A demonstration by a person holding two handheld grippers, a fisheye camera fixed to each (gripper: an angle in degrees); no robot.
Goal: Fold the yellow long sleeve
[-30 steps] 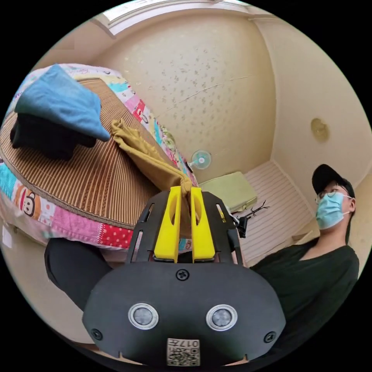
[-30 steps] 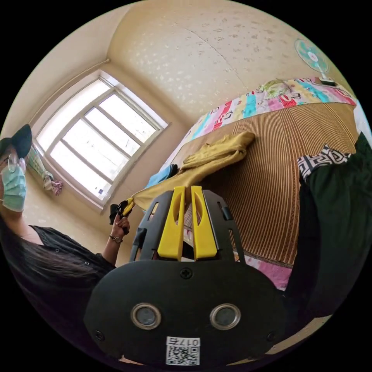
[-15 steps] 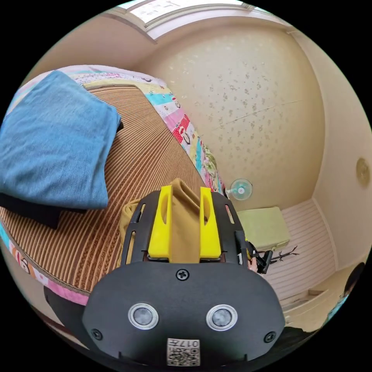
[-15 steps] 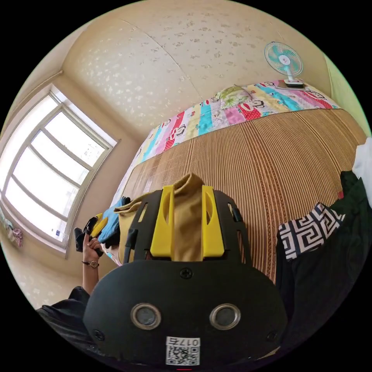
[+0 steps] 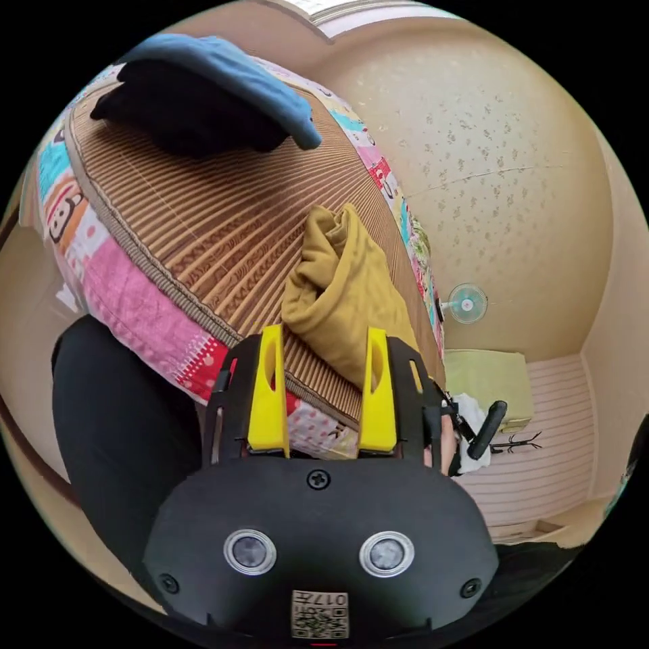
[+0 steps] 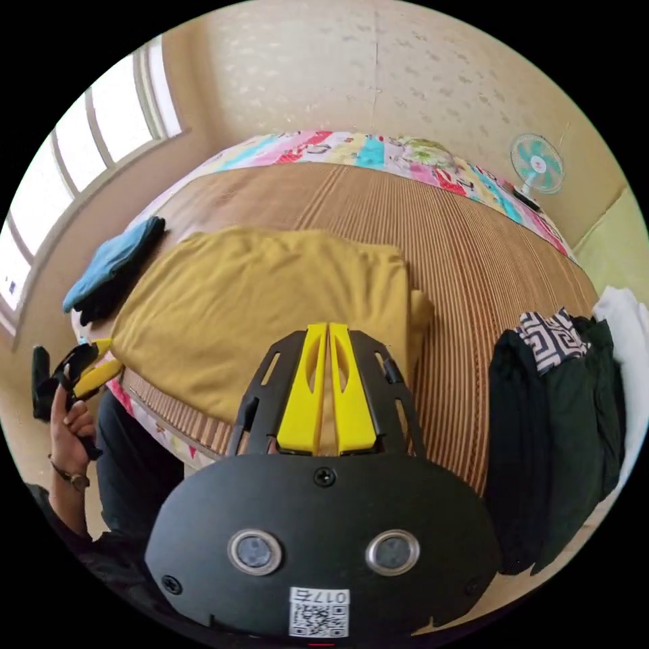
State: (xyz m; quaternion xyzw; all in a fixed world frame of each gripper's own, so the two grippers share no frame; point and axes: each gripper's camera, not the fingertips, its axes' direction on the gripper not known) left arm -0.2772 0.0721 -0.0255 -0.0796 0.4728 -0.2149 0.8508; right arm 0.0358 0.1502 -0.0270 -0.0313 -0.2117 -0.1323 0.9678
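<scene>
- The left gripper [image 5: 323, 385] is hanging with its jaws spread wide, gripping nothing.
- The right gripper [image 6: 327, 378] is showing its jaws pressed together; whether cloth is pinched between them I cannot tell.
- Just beyond both pairs of jaws, the yellow long sleeve [image 6: 270, 304] is lying on the bed [image 6: 473, 236], spread flat, mustard-coloured, one side bunching.
- It is looking soft, light and floppy; taking it by a hem corner seems best.

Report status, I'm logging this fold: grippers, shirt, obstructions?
Left gripper open, clear of cloth. Right gripper shut, empty. Yellow long sleeve lies folded on mat. Dark clothes pile beside it, apart.
</scene>
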